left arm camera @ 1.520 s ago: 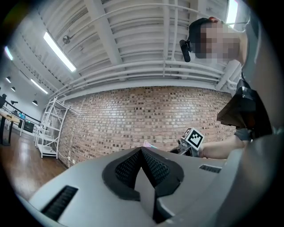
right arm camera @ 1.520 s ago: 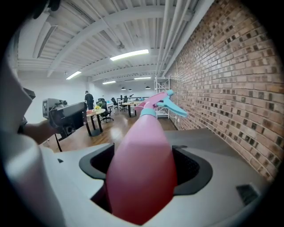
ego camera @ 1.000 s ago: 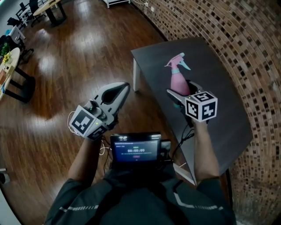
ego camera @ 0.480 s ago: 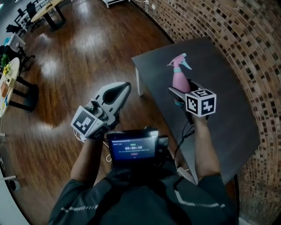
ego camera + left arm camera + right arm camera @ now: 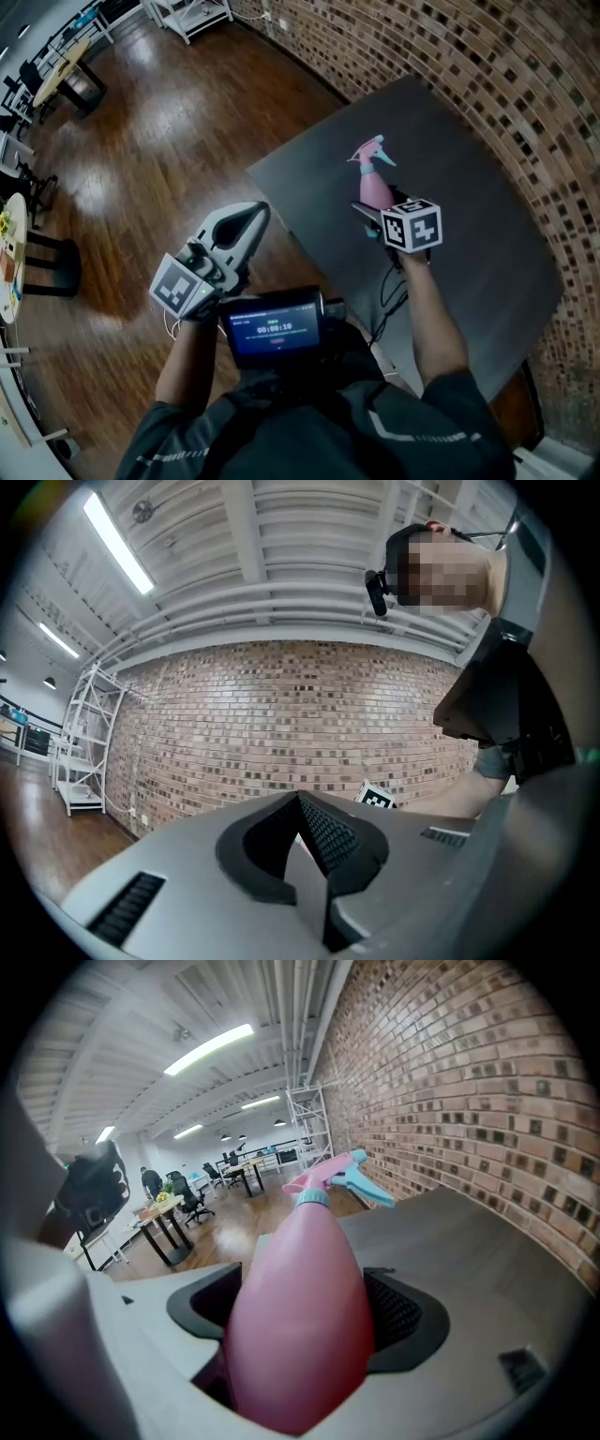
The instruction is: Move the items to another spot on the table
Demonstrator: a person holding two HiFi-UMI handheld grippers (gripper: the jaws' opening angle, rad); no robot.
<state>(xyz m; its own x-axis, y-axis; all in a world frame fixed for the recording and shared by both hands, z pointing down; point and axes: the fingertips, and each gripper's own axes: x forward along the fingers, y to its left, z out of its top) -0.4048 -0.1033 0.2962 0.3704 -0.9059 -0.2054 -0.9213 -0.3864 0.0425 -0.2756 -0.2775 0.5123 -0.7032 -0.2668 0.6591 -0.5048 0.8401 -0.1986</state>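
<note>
Right tongs [image 5: 375, 208]: clamped on pink spray bottle [image 5: 377, 189], pads pressing both sides of body, jaws spread wide by its girth

Bottle: held over dark table [image 5: 469, 234], tilted, teal trigger head [image 5: 361, 1177] pointing away from person; contact between bottle base and table not clear

Left tongs [image 5: 254, 212]: jaws closed together, tips meeting, nothing between them; held over wooden floor [image 5: 159, 169], left of table edge, well apart from bottle

Brick wall [image 5: 525, 84] behind table
</note>
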